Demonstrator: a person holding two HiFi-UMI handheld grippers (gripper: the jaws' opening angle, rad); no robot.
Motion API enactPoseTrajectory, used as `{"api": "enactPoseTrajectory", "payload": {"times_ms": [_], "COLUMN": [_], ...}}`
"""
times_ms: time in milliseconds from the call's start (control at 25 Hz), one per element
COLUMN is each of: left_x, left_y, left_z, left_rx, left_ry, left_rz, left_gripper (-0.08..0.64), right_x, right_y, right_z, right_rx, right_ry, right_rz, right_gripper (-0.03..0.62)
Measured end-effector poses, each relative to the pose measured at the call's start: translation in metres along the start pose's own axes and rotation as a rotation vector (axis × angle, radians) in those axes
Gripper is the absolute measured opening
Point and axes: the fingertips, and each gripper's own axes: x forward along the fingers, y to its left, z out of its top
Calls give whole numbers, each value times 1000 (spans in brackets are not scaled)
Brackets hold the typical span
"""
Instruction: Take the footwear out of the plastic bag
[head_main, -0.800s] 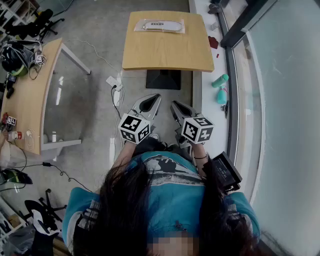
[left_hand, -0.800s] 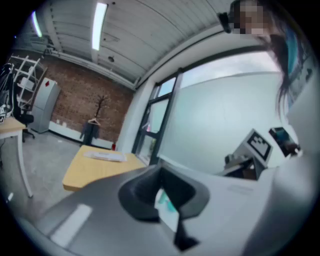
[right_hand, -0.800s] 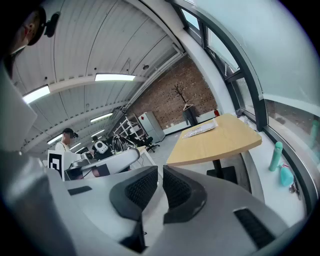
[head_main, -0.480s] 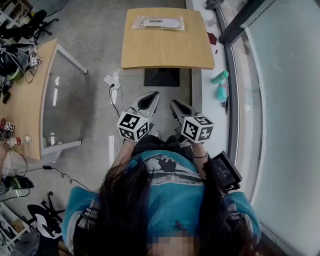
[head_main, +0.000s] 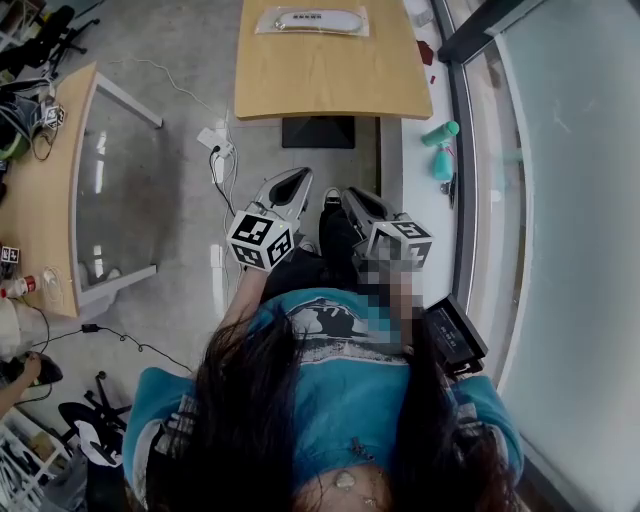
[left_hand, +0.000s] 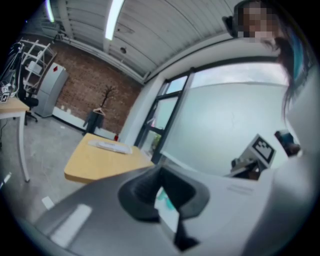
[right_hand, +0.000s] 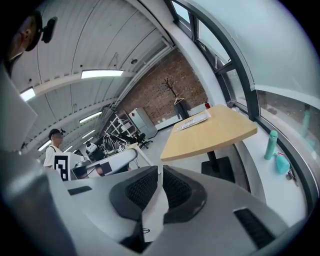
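You hold both grippers low and close in front of your body, side by side and just apart, noses aimed forward at the wooden table (head_main: 330, 85). The left gripper (head_main: 296, 181) has its jaws pressed together with nothing between them, and the right gripper (head_main: 352, 196) is likewise closed and empty. Neither is near the task's thing. The plastic bag (head_main: 262, 24) lies flat at the far edge of the table, well apart from both grippers, with the footwear (head_main: 310, 19) inside it as a pale, long shape. Only the head view shows how you stand, with bare floor between you and the table's dark base (head_main: 318, 131) and a second desk (head_main: 40, 200) off to your left. The left gripper view looks across the table from the side. It shows the bag as a thin strip on top and catches the right gripper's marker cube (left_hand: 263, 148) at its right. The right gripper view adds a teal bottle (right_hand: 270, 144) on the window sill, a brick wall (right_hand: 165, 97) behind the table, and a person (right_hand: 52, 152) standing at the far left.
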Motion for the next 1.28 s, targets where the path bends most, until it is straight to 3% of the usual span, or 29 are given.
{"api": "enactPoseTrajectory", "payload": {"times_ms": [280, 600, 920, 1280], "left_x": [32, 96, 184, 207], "left_y": [35, 94, 131, 146], "left_z": [15, 65, 88, 87], "left_rx": [-7, 4, 32, 27], "left_ry": [-10, -43, -35, 27], "left_rz": [39, 123, 157, 185], "left_gripper": [2, 2, 3, 3], "right_x": [41, 105, 162, 195], "right_y": [-18, -46, -113, -138], "right_z": [32, 116, 188, 210], "right_rx": [-6, -20, -3, 99], "right_ry": [22, 14, -5, 18], "right_rz": [40, 124, 166, 201], "right_gripper": [41, 41, 41, 41]}}
